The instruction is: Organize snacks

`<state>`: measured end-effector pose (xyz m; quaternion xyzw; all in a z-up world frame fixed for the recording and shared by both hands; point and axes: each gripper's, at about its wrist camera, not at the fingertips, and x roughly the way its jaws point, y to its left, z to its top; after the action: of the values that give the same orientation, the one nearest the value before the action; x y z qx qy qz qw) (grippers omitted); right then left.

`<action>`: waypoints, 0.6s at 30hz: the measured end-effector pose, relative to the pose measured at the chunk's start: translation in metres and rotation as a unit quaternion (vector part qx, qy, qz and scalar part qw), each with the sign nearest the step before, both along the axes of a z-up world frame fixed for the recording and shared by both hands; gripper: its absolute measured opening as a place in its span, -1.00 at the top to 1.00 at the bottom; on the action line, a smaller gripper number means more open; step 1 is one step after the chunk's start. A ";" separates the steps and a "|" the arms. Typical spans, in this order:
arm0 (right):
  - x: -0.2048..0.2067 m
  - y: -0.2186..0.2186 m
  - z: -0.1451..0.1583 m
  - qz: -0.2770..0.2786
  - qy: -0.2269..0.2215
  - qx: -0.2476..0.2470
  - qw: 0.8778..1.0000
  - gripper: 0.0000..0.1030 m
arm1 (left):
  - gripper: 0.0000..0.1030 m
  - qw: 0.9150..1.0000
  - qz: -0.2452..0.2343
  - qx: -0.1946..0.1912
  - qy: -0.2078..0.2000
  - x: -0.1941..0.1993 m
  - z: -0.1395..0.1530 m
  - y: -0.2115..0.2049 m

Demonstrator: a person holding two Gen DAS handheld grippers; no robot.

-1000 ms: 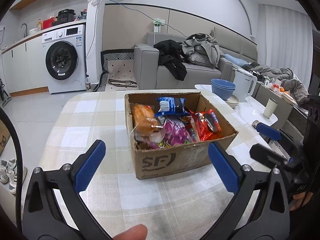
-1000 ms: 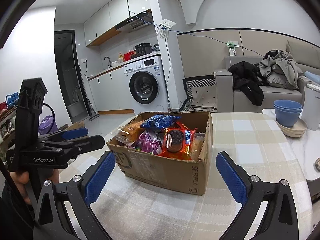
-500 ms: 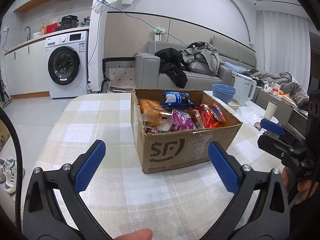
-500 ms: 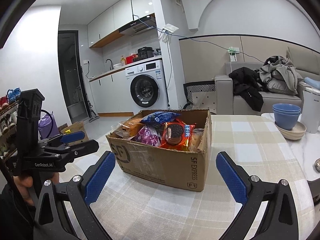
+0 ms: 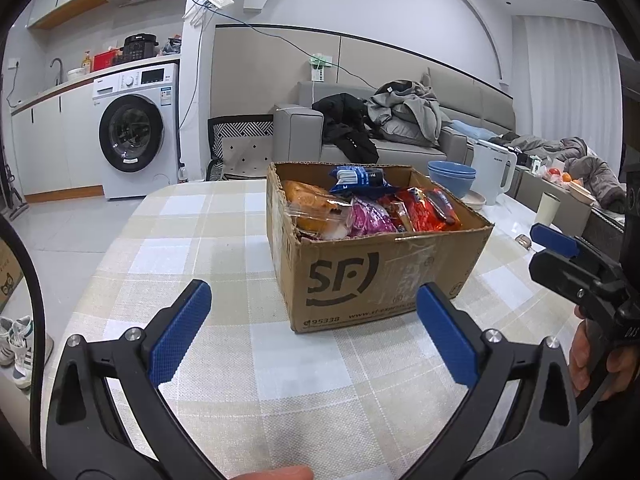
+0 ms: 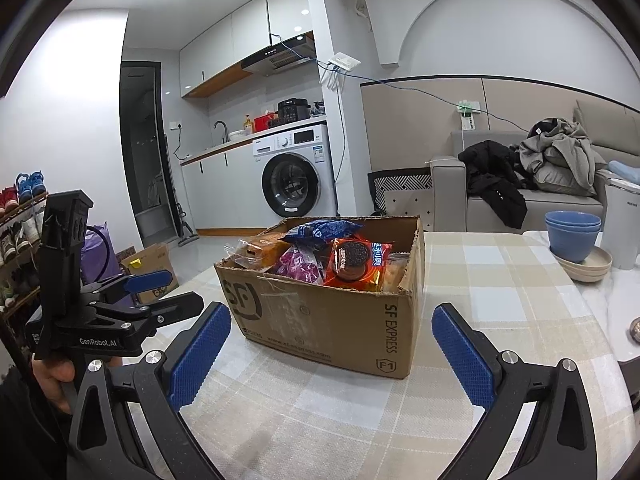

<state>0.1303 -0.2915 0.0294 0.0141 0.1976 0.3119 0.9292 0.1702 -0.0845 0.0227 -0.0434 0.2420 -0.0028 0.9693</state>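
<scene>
I have lowered both grippers over the last second, so the cardboard box [image 5: 380, 256] of snacks now sits level ahead on the checked table [image 5: 224, 248], untouched. My left gripper [image 5: 312, 322] and right gripper [image 6: 331, 346] are both spread, empty. Only the right view shows the Oreo pack [image 6: 356, 258] face-on.
</scene>
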 end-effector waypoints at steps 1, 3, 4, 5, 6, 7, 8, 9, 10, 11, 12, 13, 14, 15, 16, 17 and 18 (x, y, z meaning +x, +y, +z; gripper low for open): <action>0.000 0.000 -0.001 0.000 -0.001 0.001 1.000 -0.99 | -0.99 1.000 0.001 0.002 -0.003 -0.001 -0.001 0.000; -0.001 0.000 -0.002 0.000 -0.002 0.002 1.000 -0.99 | -0.99 1.000 -0.001 -0.001 -0.002 0.001 -0.004 0.000; -0.001 0.000 -0.002 0.000 -0.003 0.001 1.000 -0.99 | -0.99 1.000 0.000 -0.004 -0.003 0.000 -0.004 0.000; -0.002 0.000 -0.003 0.000 -0.005 -0.001 1.000 -0.99 | -0.99 1.000 -0.001 -0.006 -0.004 -0.001 -0.005 0.000; -0.003 0.001 -0.004 0.000 -0.007 -0.003 1.000 -0.99 | -0.99 1.000 -0.001 -0.007 -0.003 -0.001 -0.006 0.000; -0.003 0.001 -0.005 0.000 -0.009 -0.005 1.000 -0.99 | -0.99 1.000 -0.001 -0.008 -0.003 -0.002 -0.007 0.001; -0.005 0.000 -0.005 0.001 -0.010 -0.006 1.000 -0.99 | -0.99 1.000 0.000 -0.008 -0.004 -0.002 -0.007 0.001; -0.006 0.000 -0.005 0.002 -0.011 -0.008 1.000 -0.99 | -0.99 1.000 0.000 -0.008 -0.005 -0.001 -0.009 0.001; -0.006 0.000 -0.006 0.002 -0.011 -0.009 1.000 -0.99 | -0.99 1.000 0.000 -0.008 -0.005 -0.001 -0.010 0.002; -0.005 0.001 -0.006 0.002 -0.011 -0.011 1.000 -0.99 | -0.99 1.000 0.001 -0.007 -0.006 -0.001 -0.010 0.002; -0.005 0.001 -0.006 0.003 -0.012 -0.010 1.000 -0.99 | -0.99 1.000 0.002 -0.005 -0.007 -0.001 -0.011 0.001; -0.005 0.001 -0.006 0.004 -0.012 -0.010 1.000 -0.99 | -0.99 1.000 0.002 -0.005 -0.007 -0.001 -0.011 0.001; -0.005 0.001 -0.006 0.005 -0.012 -0.010 1.000 -0.99 | -0.99 1.000 0.002 -0.004 -0.007 -0.001 -0.011 0.002; -0.005 0.001 -0.006 0.004 -0.012 -0.010 1.000 -0.99 | -0.99 1.000 0.002 -0.004 -0.008 -0.001 -0.012 0.002; -0.005 0.001 -0.006 0.005 -0.012 -0.010 1.000 -0.99 | -0.99 1.000 0.001 -0.005 -0.008 -0.001 -0.012 0.002; -0.005 0.001 -0.006 0.005 -0.013 -0.010 1.000 -0.99 | -0.99 1.000 0.001 -0.004 -0.007 0.000 -0.013 0.001; -0.005 0.001 -0.006 0.005 -0.012 -0.010 1.000 -0.99 | -0.99 1.000 0.001 -0.003 -0.006 0.001 -0.014 0.001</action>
<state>0.1255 -0.2907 0.0236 -0.0001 0.1900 0.3144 0.9301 0.1716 -0.0835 0.0085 -0.0465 0.2362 -0.0029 0.9706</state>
